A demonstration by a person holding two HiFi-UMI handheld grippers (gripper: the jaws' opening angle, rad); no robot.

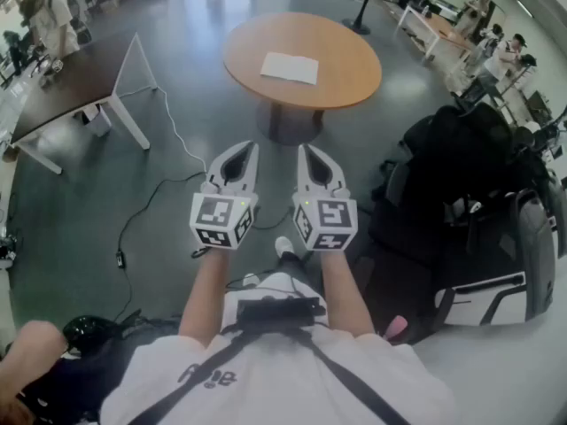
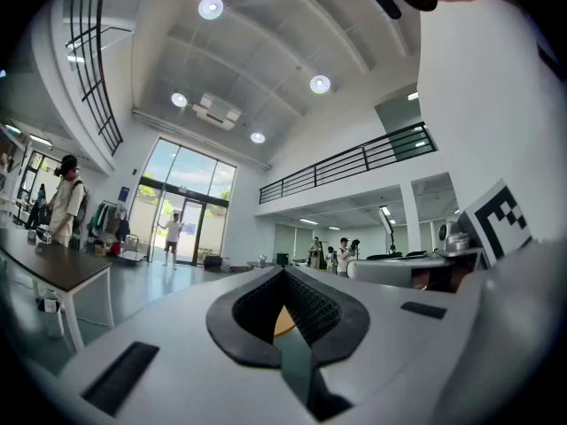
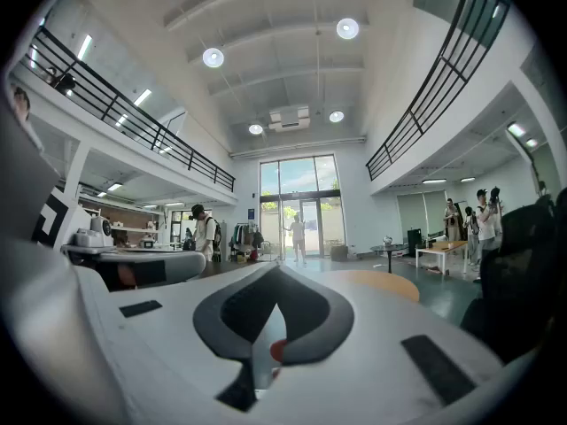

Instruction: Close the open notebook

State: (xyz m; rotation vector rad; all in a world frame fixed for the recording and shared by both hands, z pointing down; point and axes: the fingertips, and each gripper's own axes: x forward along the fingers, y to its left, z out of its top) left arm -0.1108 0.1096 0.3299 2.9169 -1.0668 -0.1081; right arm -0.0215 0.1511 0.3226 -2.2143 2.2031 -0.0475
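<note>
The open notebook [image 1: 289, 67] lies white and flat on a round wooden table [image 1: 350, 78], well ahead of me across bare floor. I hold both grippers side by side at waist height, pointing level toward that table and far short of it. The left gripper [image 1: 243, 151] has its jaws together with nothing between them, and so does the right gripper [image 1: 309, 153]. In the left gripper view the left gripper's [image 2: 285, 273] tips meet, and a sliver of the table [image 2: 282, 322] shows through the gap. In the right gripper view the right gripper [image 3: 275, 270] is shut, with the table [image 3: 383, 283] beyond.
A dark rectangular table [image 1: 71, 78] with white legs stands at the left. Cables [image 1: 168, 184] trail over the floor between me and the round table. Black bags [image 1: 461, 175] are piled at the right. Several people stand near desks [image 1: 438, 29] at the back right.
</note>
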